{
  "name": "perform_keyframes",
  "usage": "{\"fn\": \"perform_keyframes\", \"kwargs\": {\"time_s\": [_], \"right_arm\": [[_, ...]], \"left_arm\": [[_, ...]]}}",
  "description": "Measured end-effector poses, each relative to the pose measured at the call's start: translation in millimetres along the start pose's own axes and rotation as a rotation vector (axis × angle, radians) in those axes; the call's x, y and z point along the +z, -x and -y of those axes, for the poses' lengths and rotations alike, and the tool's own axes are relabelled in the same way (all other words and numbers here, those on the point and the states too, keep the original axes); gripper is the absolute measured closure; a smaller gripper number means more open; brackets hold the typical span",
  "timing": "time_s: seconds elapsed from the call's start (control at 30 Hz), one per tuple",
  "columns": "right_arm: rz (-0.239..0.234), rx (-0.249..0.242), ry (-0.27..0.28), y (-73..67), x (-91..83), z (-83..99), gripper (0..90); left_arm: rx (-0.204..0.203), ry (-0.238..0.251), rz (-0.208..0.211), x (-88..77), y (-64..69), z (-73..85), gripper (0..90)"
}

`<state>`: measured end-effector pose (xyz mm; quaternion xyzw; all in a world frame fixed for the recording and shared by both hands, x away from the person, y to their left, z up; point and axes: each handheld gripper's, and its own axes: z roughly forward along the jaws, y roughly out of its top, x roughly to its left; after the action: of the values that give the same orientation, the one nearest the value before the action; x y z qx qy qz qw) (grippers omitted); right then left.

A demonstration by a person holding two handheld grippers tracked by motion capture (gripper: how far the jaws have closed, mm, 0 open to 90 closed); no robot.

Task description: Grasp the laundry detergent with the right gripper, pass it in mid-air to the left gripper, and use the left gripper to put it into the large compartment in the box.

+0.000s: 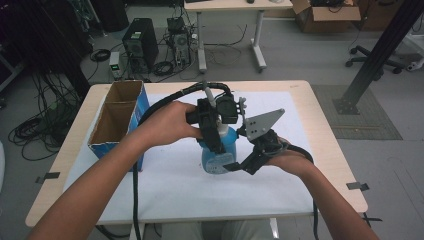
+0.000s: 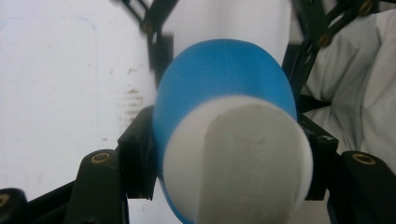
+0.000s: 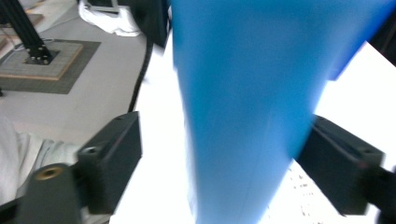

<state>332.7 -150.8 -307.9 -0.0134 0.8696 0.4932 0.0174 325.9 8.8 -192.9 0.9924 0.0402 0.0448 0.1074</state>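
Bottle (image 1: 219, 152) stands near table (image 1: 320, 125) centre, on the mat (image 1: 175, 185). Left gripper (image 1: 212, 132) sits over its top end, right gripper (image 1: 245, 162) at its lower right side. Open cardboard box (image 1: 117, 120) lies left of bottle, at the mat's left edge.

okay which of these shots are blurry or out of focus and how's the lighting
High view: even room light, sharp enough, no glare. Left gripper view: the blue bottle and its white cap sit too close and look soft, the left gripper shut on it; the white mat is washed out. Right gripper view: the bottle is smeared with blur, and the right gripper's fingers are soft.
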Motion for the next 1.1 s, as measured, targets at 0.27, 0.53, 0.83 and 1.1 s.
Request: {"fn": "perform_keyframes", "kwargs": {"time_s": [0.27, 0.53, 0.83, 1.1], "right_arm": [[0.098, 0.078, -0.083, 5.4, -35.8, 17.7, 5.8], [0.161, 0.149, -0.174, 11.4, -66.1, 27.6, 2.5], [0.21, 0.171, -0.249, 11.7, -95.4, 25.6, 2.0], [0.23, 0.163, -0.286, 8.7, -114.3, 23.1, 3.1]], "left_arm": [[-0.103, -0.03, -0.065, -19.5, -10.8, 12.3, 37.8], [-0.231, -0.032, -0.128, -43.2, -22.7, 25.2, 37.8], [-0.388, -0.035, -0.204, -77.5, -39.0, 45.4, 37.8], [-0.543, -0.023, -0.251, -111.0, -54.8, 69.0, 37.8]]}}
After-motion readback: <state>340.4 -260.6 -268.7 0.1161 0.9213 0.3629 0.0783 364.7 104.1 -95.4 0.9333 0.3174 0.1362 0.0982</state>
